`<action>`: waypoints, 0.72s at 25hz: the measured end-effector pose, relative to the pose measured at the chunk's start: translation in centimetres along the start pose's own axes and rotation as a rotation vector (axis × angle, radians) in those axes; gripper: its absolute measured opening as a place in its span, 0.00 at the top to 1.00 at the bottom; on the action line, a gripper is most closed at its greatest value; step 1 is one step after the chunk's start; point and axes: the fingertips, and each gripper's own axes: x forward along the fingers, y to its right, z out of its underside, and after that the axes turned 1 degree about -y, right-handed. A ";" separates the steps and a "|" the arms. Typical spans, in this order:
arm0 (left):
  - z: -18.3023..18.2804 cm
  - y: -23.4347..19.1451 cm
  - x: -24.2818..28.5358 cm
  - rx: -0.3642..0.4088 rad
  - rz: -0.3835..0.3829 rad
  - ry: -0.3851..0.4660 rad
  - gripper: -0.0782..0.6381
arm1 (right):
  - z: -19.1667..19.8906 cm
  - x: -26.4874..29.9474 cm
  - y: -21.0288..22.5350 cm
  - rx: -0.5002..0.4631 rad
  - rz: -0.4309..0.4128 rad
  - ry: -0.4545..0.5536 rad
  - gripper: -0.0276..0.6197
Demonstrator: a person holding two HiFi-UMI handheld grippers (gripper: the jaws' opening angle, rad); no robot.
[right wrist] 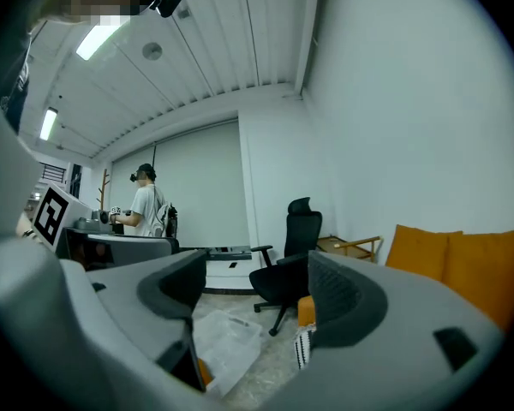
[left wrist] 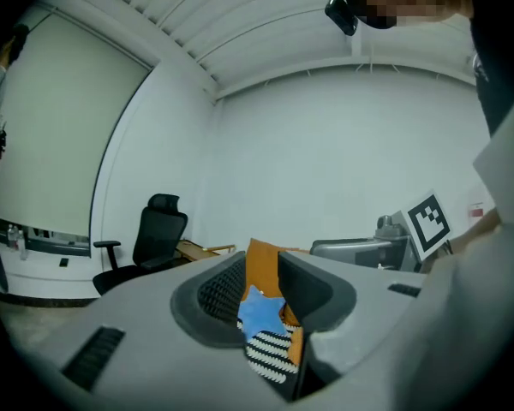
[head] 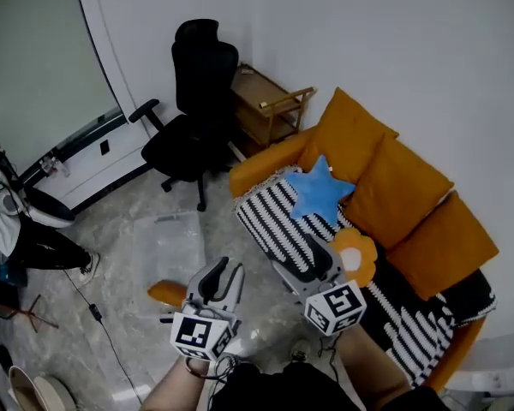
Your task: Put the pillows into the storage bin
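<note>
Left gripper [head: 224,274], grey plastic with ribbed pads: jaws partly apart, nothing between them. Right gripper [head: 307,260]: jaws spread wider, empty too. Framed between the left jaws, the blue star-shaped plush pillow [head: 319,191] lies flat on the black-and-white striped knitted throw [head: 274,221], at the arm end of the orange sofa's [head: 257,168] seat, one tip toward the back cushions. The round orange flower-shaped pillow [head: 355,252] sits at the seat's front edge. The clear plastic storage bin [head: 169,245] lies on the marbled floor, long axis running toward the black office chair [head: 193,101].
</note>
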 end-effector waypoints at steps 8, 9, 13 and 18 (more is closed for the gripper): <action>3.7 12.7 10.0 -0.008 0.148 -0.037 0.73 | 4.3 -9.3 13.8 0.078 0.153 -0.032 0.37; 3.9 14.1 11.0 -0.009 0.167 -0.044 0.73 | 4.7 -10.4 15.1 0.087 0.172 -0.037 0.37; 4.4 18.7 14.2 -0.005 0.255 -0.065 0.73 | 5.9 -13.9 19.2 0.130 0.246 -0.049 0.37; 5.6 22.4 17.6 -0.001 0.368 -0.108 0.72 | 8.3 -17.5 23.1 0.211 0.376 -0.061 0.37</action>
